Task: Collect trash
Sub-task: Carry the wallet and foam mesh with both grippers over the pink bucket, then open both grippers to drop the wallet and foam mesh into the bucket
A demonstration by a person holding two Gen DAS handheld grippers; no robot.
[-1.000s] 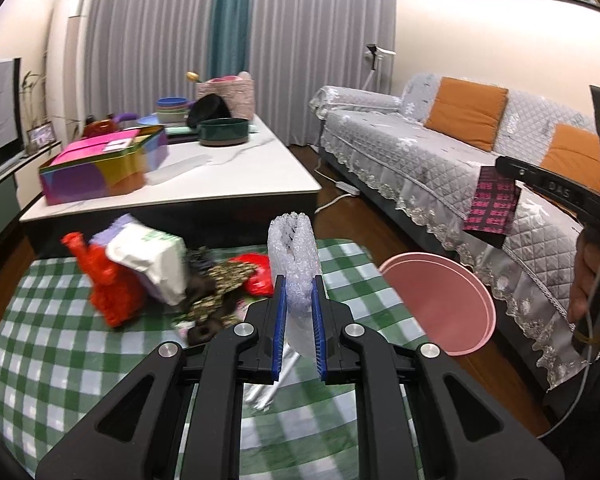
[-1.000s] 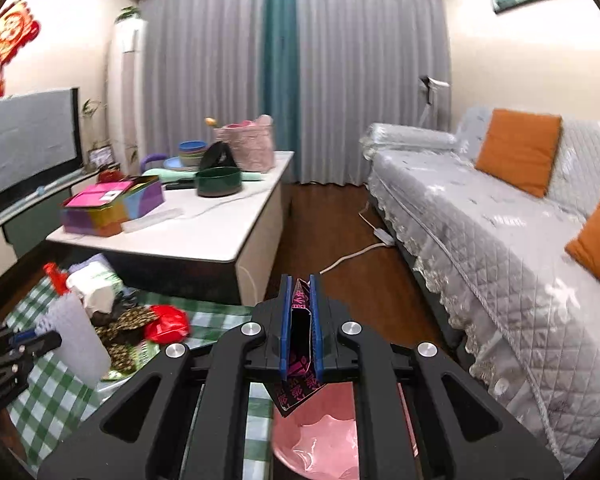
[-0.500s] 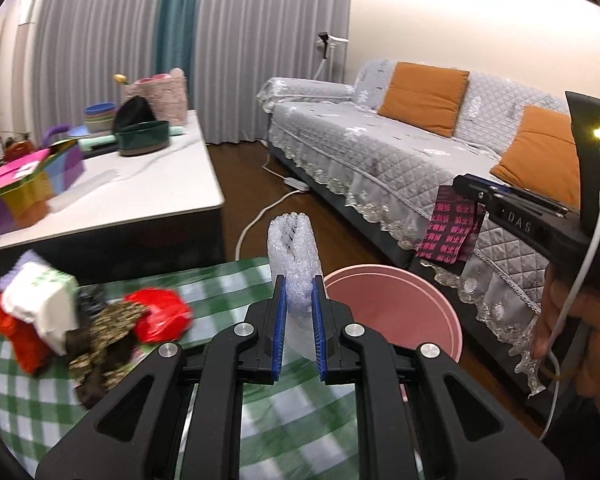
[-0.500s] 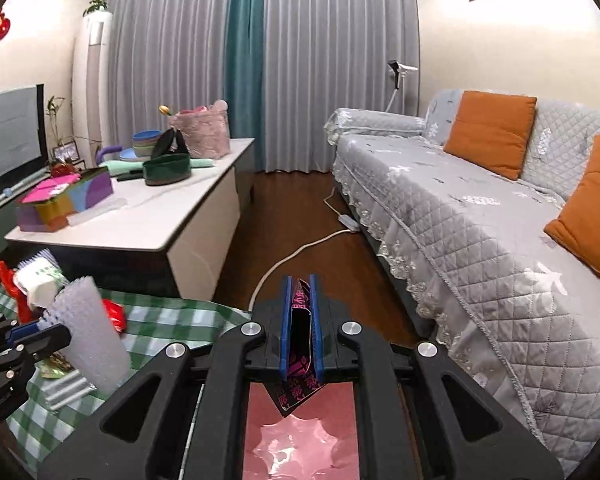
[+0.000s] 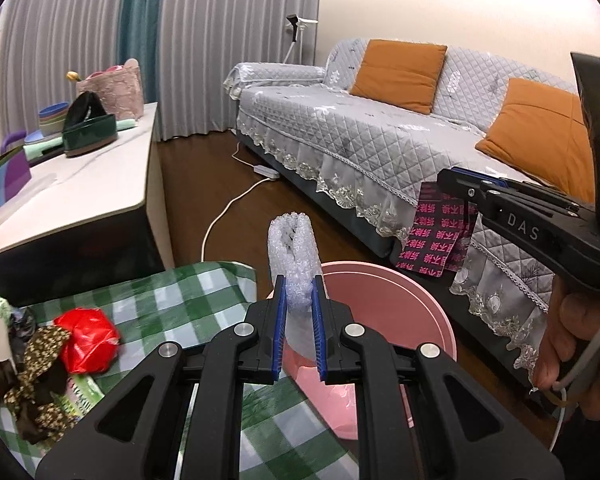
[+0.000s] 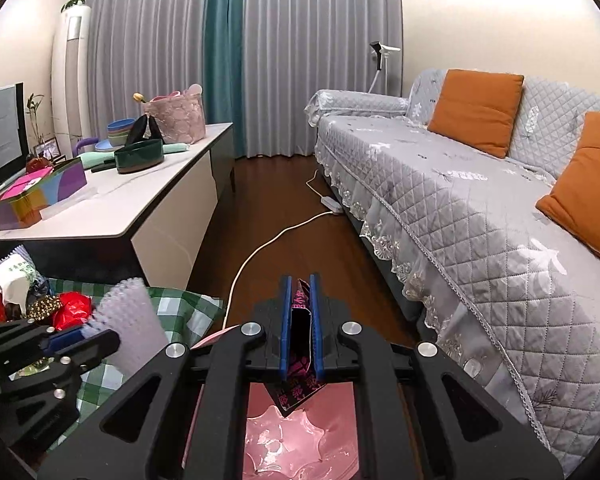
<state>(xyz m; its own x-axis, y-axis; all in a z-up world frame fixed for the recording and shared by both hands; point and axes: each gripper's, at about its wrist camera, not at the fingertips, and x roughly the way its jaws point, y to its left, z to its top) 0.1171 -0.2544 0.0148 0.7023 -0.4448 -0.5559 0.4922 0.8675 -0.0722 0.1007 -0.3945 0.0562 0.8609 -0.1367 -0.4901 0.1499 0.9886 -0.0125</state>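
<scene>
My left gripper (image 5: 299,286) is shut on a roll of white bubble wrap (image 5: 292,248), held just over the near rim of the pink bin (image 5: 396,300). My right gripper (image 6: 299,286) is shut on a black wrapper with pink print (image 6: 298,390), hanging straight above the pink bin's lined inside (image 6: 296,436). In the left wrist view that wrapper (image 5: 436,236) dangles from the right gripper (image 5: 456,178) above the bin's far side. More trash lies in a pile (image 5: 48,344) on the green checked cloth (image 5: 172,300), with a red bag (image 5: 86,338) at its edge.
A white-topped coffee table (image 6: 140,204) with a colourful box, bowls and a basket stands beyond the cloth. A grey quilted sofa (image 6: 480,208) with orange cushions runs along the right. A white cable (image 6: 276,236) and power strip cross the wooden floor between them.
Both grippers have swung right and dropped toward the pink bin. The bubble wrap now hangs at the bin's rim, and the wrapper sits lower over its inside. Both grips are unchanged.
</scene>
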